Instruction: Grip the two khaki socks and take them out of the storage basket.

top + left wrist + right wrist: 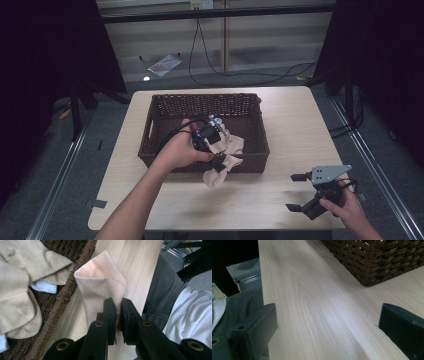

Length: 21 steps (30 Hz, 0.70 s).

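A dark woven basket stands in the middle of the light wooden table. My left gripper is over the basket's near wall, shut on a pale peach sock that hangs down outside the rim onto the table. In the left gripper view the sock is pinched between the two black jaws of the left gripper. More beige socks lie inside the basket. My right gripper rests near the table's front right, open, with nothing between its jaws.
The basket's corner rises ahead of the right gripper. Bare table lies to the right of the basket and along the front edge. Cables run across the floor beyond the table. The person's lap is below the table edge.
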Each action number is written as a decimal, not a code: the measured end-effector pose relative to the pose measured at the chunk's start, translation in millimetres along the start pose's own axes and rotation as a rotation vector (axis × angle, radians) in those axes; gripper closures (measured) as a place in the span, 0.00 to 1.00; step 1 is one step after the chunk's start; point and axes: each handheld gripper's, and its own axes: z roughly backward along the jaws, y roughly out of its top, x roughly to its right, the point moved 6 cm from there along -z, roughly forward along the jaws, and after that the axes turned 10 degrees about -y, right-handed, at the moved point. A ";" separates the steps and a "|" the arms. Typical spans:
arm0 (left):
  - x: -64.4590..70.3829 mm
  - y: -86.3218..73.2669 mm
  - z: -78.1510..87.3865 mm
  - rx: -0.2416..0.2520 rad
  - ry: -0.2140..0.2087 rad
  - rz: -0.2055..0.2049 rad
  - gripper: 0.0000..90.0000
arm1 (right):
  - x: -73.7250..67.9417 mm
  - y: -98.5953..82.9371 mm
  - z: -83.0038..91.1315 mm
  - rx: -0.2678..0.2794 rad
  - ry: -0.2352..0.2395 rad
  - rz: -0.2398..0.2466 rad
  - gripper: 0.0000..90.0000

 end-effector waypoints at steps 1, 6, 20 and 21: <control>-0.2 -0.2 -2.4 0.001 -0.001 0.000 0.93 | 0.1 0.0 0.1 0.000 -0.001 0.001 0.01; -1.5 -1.2 -12.0 -0.006 -0.001 -0.002 0.93 | 0.1 0.3 0.4 0.002 0.000 -0.002 0.01; -5.6 -3.6 -29.0 -0.034 -0.005 -0.021 0.92 | -0.1 0.7 1.1 0.004 0.000 0.001 0.01; -5.4 -3.8 -29.8 -0.039 -0.005 -0.019 0.92 | -0.1 0.7 1.1 0.004 -0.001 0.002 0.01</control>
